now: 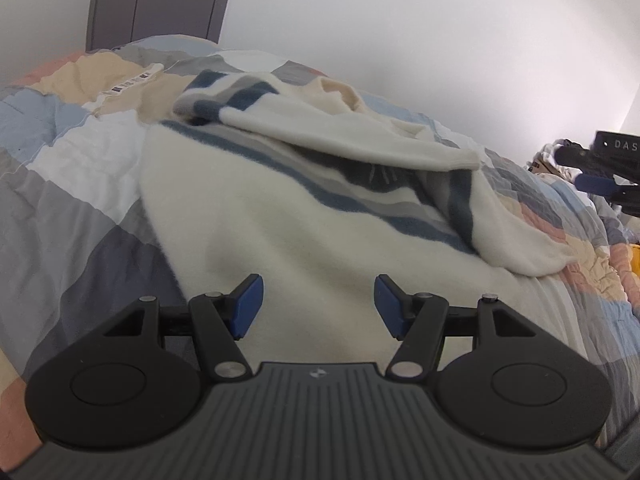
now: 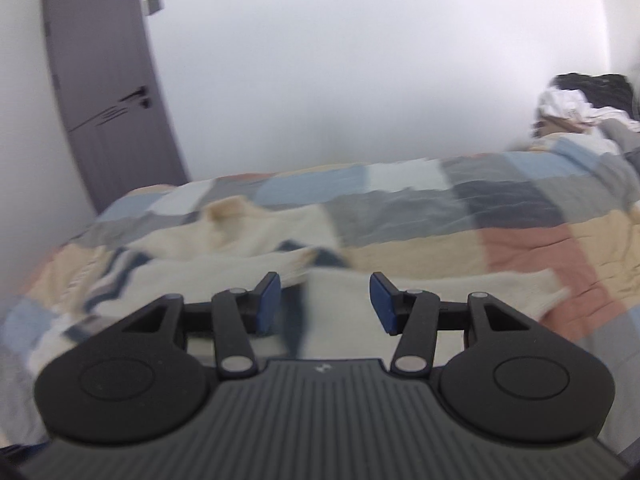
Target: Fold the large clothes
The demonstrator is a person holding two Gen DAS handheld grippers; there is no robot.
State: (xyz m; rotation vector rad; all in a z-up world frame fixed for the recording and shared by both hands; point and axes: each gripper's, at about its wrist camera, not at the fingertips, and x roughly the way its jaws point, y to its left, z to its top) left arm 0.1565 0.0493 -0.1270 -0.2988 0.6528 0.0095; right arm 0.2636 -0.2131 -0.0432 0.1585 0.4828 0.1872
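Note:
A cream sweater (image 1: 304,240) with blue and grey stripes lies spread on the bed, one sleeve (image 1: 360,136) folded across its chest and another sleeve (image 1: 516,236) hanging to the right. My left gripper (image 1: 318,304) is open and empty, just above the sweater's lower part. My right gripper (image 2: 323,302) is open and empty, low over the sweater (image 2: 224,248); that view is blurred. The right gripper also shows at the right edge of the left wrist view (image 1: 608,172).
The bed has a patchwork quilt (image 1: 80,184) in grey, blue, beige and pink, also in the right wrist view (image 2: 500,216). A grey door (image 2: 108,92) stands at the far left. A pile of clothes (image 2: 584,100) lies at the far right. A white wall runs behind the bed.

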